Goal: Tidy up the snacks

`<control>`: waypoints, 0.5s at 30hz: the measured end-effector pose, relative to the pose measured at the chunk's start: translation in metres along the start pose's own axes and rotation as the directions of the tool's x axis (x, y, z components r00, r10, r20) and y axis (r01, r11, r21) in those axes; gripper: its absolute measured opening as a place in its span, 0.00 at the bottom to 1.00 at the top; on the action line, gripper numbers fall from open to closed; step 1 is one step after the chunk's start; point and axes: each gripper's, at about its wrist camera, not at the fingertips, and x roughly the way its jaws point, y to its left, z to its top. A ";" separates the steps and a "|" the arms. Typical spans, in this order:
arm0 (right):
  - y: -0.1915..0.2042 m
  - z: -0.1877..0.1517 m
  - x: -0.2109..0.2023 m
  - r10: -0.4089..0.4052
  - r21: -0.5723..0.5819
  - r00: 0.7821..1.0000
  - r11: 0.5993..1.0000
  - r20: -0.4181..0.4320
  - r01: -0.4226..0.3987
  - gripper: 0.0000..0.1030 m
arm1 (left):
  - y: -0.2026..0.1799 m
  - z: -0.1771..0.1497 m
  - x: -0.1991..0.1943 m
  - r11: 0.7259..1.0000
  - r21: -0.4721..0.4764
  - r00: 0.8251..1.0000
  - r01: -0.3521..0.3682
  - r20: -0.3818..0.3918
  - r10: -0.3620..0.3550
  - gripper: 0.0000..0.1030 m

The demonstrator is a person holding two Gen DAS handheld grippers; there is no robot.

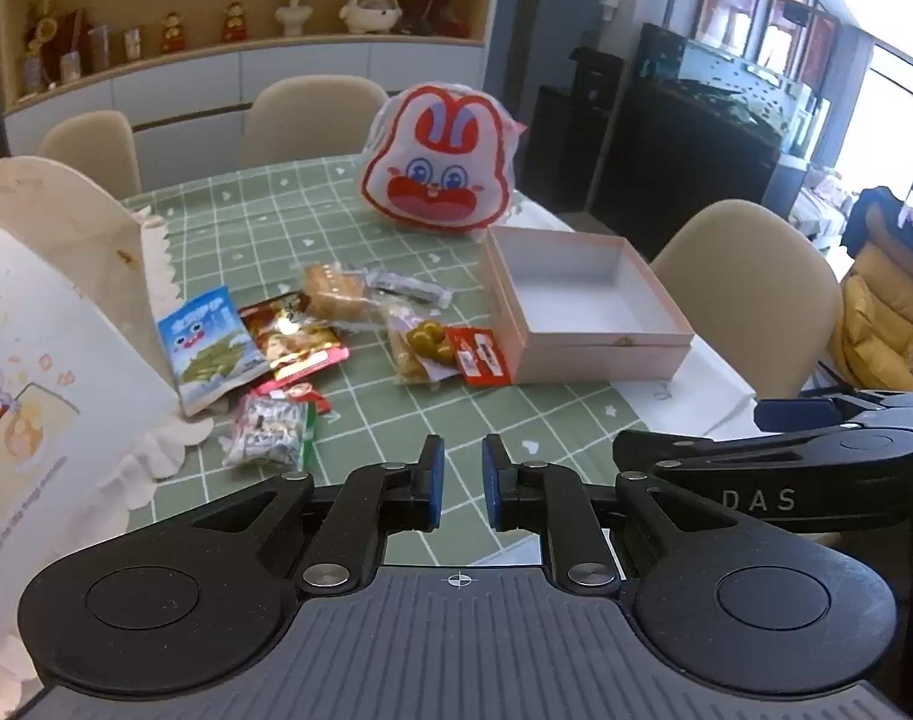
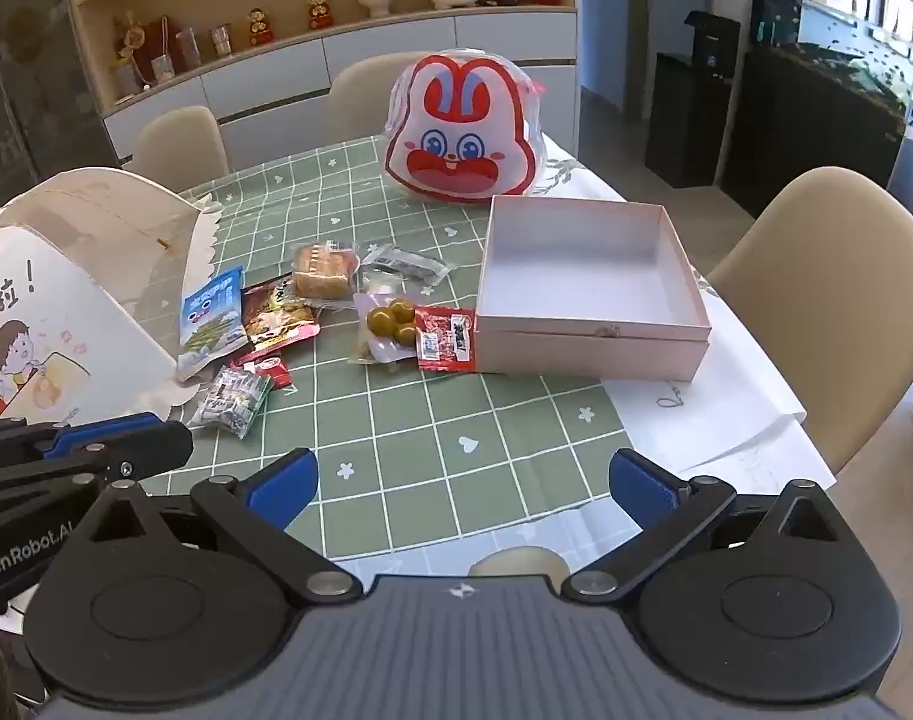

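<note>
Several snack packets lie on the green checked tablecloth (image 2: 456, 420): a blue packet (image 2: 213, 318), a red-brown one (image 2: 279, 318), a small cake (image 2: 324, 276), a packet of green olives (image 2: 390, 321), a small red sachet (image 2: 447, 339) and a silver-green packet (image 2: 234, 399). To their right sits an open pink box (image 2: 594, 354), which touches the red sachet and has nothing in it. My left gripper (image 1: 462, 480) hovers over the near table edge, shut, nothing between its pads. My right gripper (image 2: 462, 492) hangs beside it, open wide with nothing in it.
A rabbit-face bag (image 2: 465, 132) stands behind the box. A tall white cartoon-printed carton (image 2: 66, 324) fills the left side, beside the blue packet. Beige chairs (image 2: 816, 276) ring the table. A white paper sheet (image 2: 714, 414) lies under the box at the right edge.
</note>
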 end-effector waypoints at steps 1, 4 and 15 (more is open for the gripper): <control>0.001 0.001 0.002 -0.001 -0.005 1.000 1.000 0.000 0.001 1.00 | -0.001 -0.001 0.000 1.000 -0.004 1.000 0.001 -0.006 -0.001 0.17; 0.003 -0.003 0.001 0.007 -0.005 1.000 1.000 0.013 -0.007 1.00 | 0.004 -0.002 -0.001 1.000 -0.028 1.000 0.005 -0.010 -0.006 0.17; 0.006 -0.009 0.005 0.004 -0.003 0.999 1.000 -0.037 -0.004 1.00 | 0.008 -0.006 0.000 0.998 -0.058 0.999 -0.001 -0.051 -0.002 0.17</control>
